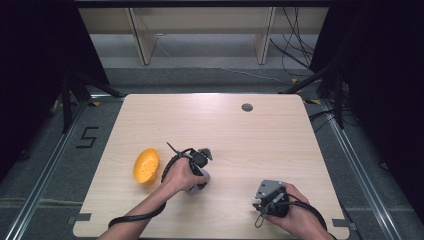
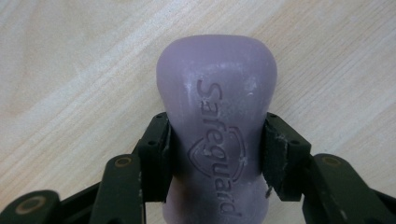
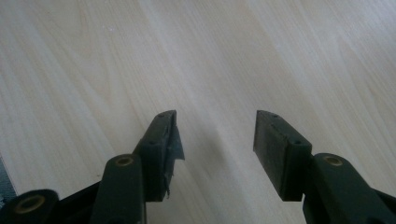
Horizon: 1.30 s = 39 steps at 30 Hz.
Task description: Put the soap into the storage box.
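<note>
Soap bar [image 2: 217, 126]: one, pale purple, brand name pressed into its upper face. Lies flat on the desk [image 1: 225, 130], toward the near side and left of centre, just right of the bowl. Narrow waist held between the jaws; wider end projects beyond them.

Left gripper [image 2: 217, 156]: black, held in the person's left hand [image 1: 179, 176]. Jaws closed against both sides of the soap bar, pads pressing on it.

Right gripper [image 3: 215, 140]: black, grey plate on top, held in the person's right hand [image 1: 295, 212] near the front right corner of the desk. Jaws parted, nothing between them, bare wood below.

Bowl [image 1: 146, 165]: one, yellow-orange, resting tilted on the desk, left of the left hand, apart from it.

Desk: light wood grain, one round grommet [image 1: 247, 107] near the far edge.
</note>
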{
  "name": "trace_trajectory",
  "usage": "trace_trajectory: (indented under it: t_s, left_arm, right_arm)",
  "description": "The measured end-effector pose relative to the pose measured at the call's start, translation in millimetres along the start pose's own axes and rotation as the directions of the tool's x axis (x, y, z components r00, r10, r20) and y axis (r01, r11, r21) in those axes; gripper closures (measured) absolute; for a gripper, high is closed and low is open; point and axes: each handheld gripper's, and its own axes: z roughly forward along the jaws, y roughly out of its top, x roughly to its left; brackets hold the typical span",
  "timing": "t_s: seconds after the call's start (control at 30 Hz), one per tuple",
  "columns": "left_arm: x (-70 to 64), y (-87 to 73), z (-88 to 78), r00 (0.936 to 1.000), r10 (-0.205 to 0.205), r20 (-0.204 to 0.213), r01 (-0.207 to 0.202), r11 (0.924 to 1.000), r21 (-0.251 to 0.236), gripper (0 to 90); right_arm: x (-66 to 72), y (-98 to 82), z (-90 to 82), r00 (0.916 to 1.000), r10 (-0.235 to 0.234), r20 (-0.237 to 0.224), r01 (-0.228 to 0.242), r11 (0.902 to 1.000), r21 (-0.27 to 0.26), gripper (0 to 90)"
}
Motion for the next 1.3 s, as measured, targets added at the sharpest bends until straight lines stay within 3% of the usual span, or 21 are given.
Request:
trace_trajectory:
  t_s: [0.17,0.3,0.6,0.63,0.7,0.73,1.3]
  left_arm:
    - [0.0,-1.3,-2.0,1.0000,0.009,-0.004,-0.008,0.9999,0.012,49.2]
    - [-0.1,-2.4,-4.8,0.9997,0.022,-0.003,-0.022,0.9996,0.014,49.3]
    - [0.8,-5.7,-12.0,1.0000,-0.002,0.005,0.002,0.9997,-0.026,49.3]
    - [1.3,-6.5,-12.6,1.0000,0.002,0.002,-0.002,0.9996,-0.029,49.2]
    - [1.5,-6.6,-14.1,1.0000,0.000,0.007,0.001,0.9997,-0.026,49.3]
    - [2.0,-7.3,-15.0,1.0000,0.005,0.006,-0.005,0.9997,-0.025,49.3]
    - [6.2,-15.5,-26.0,0.9998,-0.018,0.009,0.018,0.9981,-0.058,49.2]
  right_arm:
    - [0.8,-0.1,0.7,0.9999,0.001,0.017,-0.001,1.0000,-0.006,49.7]
    - [0.0,0.0,0.1,1.0000,0.000,0.000,0.000,1.0000,0.000,49.7]
    - [-1.2,0.3,-0.8,0.9998,-0.013,0.011,0.013,0.9999,-0.009,49.6]
    - [-1.5,1.1,-3.0,0.9998,-0.002,-0.017,0.002,0.9998,0.017,49.6]
    - [-1.8,1.5,-4.0,0.9998,0.000,-0.018,0.000,0.9997,0.025,49.7]
    - [0.1,0.4,-0.4,0.9999,0.009,0.009,-0.009,0.9998,-0.017,49.6]
    - [0.6,0.8,-1.1,0.9999,0.014,0.005,-0.013,0.9999,-0.010,49.4]
